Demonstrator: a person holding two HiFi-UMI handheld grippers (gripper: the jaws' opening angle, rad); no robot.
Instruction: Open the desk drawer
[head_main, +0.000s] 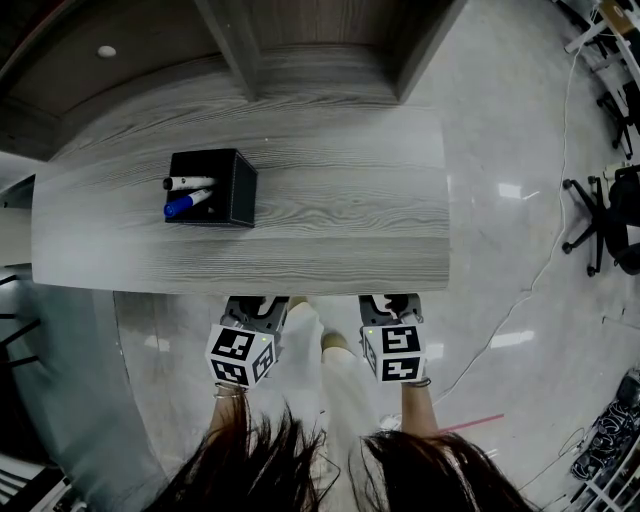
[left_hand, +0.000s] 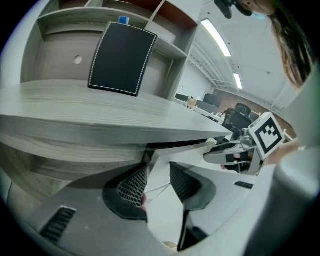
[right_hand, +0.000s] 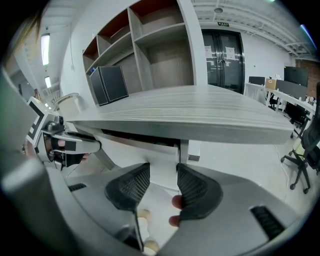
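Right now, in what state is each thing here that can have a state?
Left gripper: open, nothing between the jaws.
Right gripper: open, nothing between the jaws.
Drawer: looks shut; nothing sticks out past the desk edge in the head view.
Box: upright on the desk, top open.
White marker: in the box.
Blue marker: in the box.

Head view: the top of the desk (head_main: 330, 190) conceals the drawer beneath it. The tips of the left tongs (head_main: 256, 303) and the right tongs (head_main: 390, 300) lie under its near edge, out of sight. Hair (head_main: 280, 460) covers both forearms. Left gripper view: the black pen holder (left_hand: 122, 59) hides its contents except one blue cap (left_hand: 123, 20). A drawer handle cannot be made out in any view.
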